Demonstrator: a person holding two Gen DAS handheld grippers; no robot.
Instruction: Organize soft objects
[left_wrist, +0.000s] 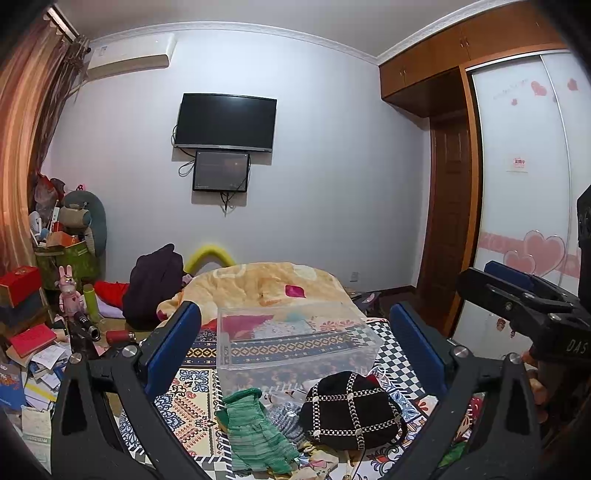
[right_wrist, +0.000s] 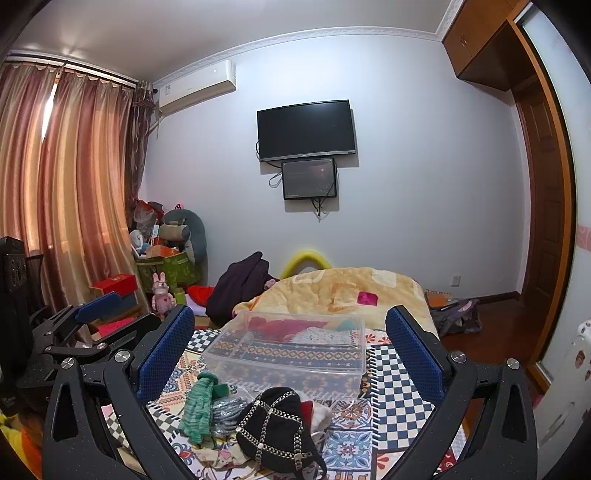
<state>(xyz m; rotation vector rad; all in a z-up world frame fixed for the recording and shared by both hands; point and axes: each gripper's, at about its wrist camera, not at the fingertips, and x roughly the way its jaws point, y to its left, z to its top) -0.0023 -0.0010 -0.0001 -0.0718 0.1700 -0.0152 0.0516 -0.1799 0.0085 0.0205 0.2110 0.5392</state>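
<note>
Left claw (left_wrist: 295, 325) spread wide, gripping nothing; right claw (right_wrist: 290, 325) likewise apart and empty. Both raised over the patterned bed cover (right_wrist: 391, 373), facing the clear plastic bin (right_wrist: 291, 354). Just in front of the bin, heaped together: black chain-trimmed hat (right_wrist: 277, 432), green knit piece (right_wrist: 199, 406) touching a grey knit (right_wrist: 227, 411). Inside the bin, a few folded fabrics (right_wrist: 291, 328).

Clear glossy plastic bin (left_wrist: 295, 339), knitted green glove (left_wrist: 255, 432), black cloth hat (left_wrist: 351, 410) crossed by shiny metal chains, fleecy blanket (left_wrist: 266, 282), matt black hand-held gripper (left_wrist: 295, 350) with textured blue pads (left_wrist: 173, 343).
</note>
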